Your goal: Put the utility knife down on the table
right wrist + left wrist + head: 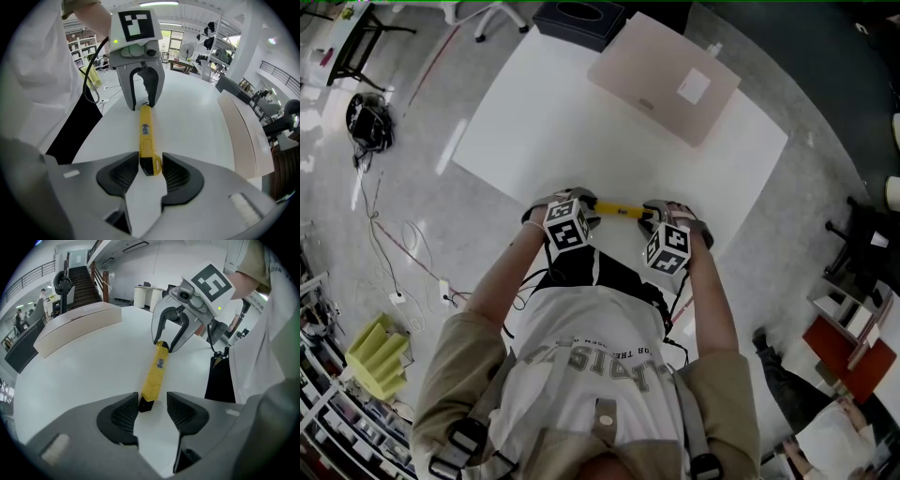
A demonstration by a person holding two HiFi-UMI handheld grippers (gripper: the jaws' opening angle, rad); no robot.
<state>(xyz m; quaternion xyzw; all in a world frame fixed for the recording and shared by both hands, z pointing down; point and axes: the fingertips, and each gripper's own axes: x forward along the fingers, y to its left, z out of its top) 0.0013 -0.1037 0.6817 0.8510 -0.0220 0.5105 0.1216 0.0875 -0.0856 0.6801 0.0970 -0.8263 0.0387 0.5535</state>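
Observation:
The yellow utility knife (619, 209) lies flat on the white table (581, 122) near its front edge, stretched between my two grippers. In the left gripper view its black tip (146, 404) sits between the jaws of my left gripper (152, 405), close to the left pad with a clear gap on the right; these jaws are open. In the right gripper view the knife's butt end (150, 164) lies between the pads of my right gripper (150, 169), with only thin gaps either side. Each gripper faces the other across the knife (145, 129).
A flat beige box (666, 80) lies at the table's far right and a black box (579, 21) at its far edge. The person's torso is close behind the grippers. Cables and a yellow rack (377, 352) are on the floor to the left.

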